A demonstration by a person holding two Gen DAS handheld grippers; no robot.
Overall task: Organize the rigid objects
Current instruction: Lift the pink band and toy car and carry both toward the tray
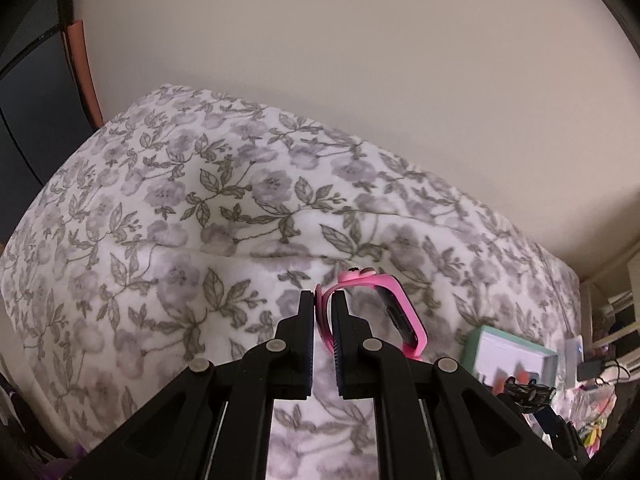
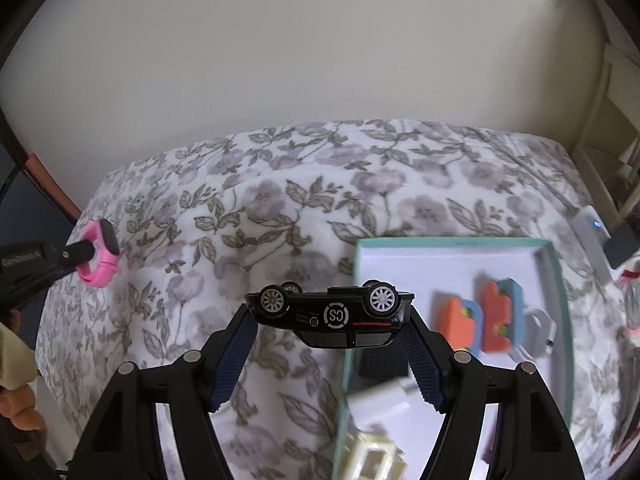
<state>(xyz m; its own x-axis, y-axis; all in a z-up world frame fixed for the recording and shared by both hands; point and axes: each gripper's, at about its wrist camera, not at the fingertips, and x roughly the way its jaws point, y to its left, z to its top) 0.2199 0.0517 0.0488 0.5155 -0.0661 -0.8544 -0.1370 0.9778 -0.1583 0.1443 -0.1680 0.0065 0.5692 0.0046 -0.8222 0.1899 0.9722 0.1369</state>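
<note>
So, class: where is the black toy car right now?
The toy car is upside down, clamped end to end in the right gripper, held above the floral bedspread beside the teal box's left edge.

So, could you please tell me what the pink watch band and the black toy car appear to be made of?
Pink watch band: probably silicone or soft rubber; matte, evenly coloured, curving in a smooth loop. Black toy car: glossy painted shell with sharp highlights, either die-cast metal or hard plastic; its silvery spoked wheels look like plastic.
</note>
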